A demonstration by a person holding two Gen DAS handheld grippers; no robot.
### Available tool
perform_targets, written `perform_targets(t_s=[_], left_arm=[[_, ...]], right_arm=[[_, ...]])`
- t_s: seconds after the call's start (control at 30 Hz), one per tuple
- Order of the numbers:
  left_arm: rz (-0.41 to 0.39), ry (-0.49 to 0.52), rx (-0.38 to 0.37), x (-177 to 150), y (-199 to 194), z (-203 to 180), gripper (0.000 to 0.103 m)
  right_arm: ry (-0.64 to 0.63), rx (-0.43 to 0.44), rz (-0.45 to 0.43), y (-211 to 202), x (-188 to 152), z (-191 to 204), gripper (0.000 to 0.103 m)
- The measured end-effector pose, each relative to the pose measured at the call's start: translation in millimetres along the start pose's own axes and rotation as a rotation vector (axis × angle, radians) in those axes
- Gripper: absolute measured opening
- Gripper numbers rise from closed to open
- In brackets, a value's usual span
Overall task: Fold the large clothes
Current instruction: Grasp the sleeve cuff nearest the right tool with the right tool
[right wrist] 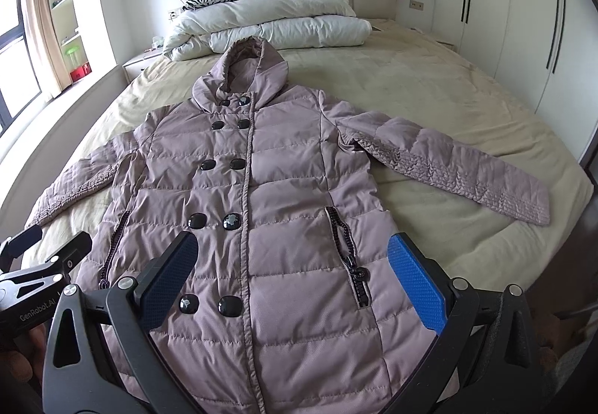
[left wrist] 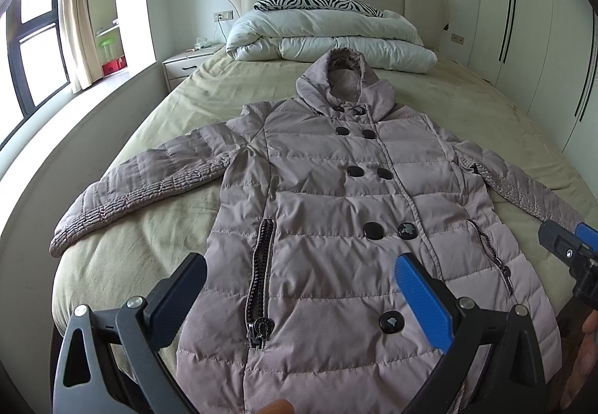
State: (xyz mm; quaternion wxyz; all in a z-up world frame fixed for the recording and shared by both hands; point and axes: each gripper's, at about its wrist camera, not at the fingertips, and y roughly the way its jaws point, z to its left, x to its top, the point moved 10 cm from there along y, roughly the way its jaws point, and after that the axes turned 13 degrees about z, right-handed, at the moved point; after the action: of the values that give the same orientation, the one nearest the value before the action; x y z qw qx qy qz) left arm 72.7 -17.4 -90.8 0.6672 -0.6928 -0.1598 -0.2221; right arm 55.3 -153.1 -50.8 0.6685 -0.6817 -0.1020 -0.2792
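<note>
Both fingers spread, mauve quilted coat (right wrist: 261, 189) flat, buttoned, sleeves outstretched

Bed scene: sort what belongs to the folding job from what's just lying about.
For the job:
- coat, spread flat, buttoned, sleeves out
- left tool, open above the hem
- right tool, open above the hem

Just lying about:
- bed
- folded white duvet
- zebra pillow
- nightstand

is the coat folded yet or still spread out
Spread out: the hooded puffer coat lies flat, buttoned, on the bed, both sleeves out sideways.
</note>
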Motion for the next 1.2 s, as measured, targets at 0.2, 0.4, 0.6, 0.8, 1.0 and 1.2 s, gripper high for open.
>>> perform_targets(t_s=[0.2, 0.4, 0.6, 0.8, 1.0, 1.2], left_arm=[[0.125, -0.079, -0.271, -9.6, 26.6, -13.3, 0.103], [0.067, -0.013, -0.296, -2.4, 20.5, -34.4, 0.103], [0.178, -0.059, -0.351, -5.6, 41.0, -39.9, 0.103], [0.191, -0.065, -0.358, -4.1, 47.3, -38.4, 0.103], [0.205, -0.085, -0.393, -2.6, 51.4, -41.7, 0.103], [0.206, -0.091, -0.416, -2.6, 54.2, -46.6, 0.103]], right_arm=[[0.309, 0.16, 0.008, 20.5, 7.3, -107.1, 0.103], [0.794, 0.358, -0.103, 45.5, -9.0, -290.0, 0.103], [1.108, 0.576, -0.198, 75.4, -27.4, -419.2, 0.102], [1.214, 0.601, -0.135, 117.7, -33.9, -477.8, 0.093], [1.231, 0.556, -0.155, 143.7, -26.1, -530.7, 0.084], [1.252, 0.495, -0.168, 159.2, -20.7, -571.5, 0.062]])
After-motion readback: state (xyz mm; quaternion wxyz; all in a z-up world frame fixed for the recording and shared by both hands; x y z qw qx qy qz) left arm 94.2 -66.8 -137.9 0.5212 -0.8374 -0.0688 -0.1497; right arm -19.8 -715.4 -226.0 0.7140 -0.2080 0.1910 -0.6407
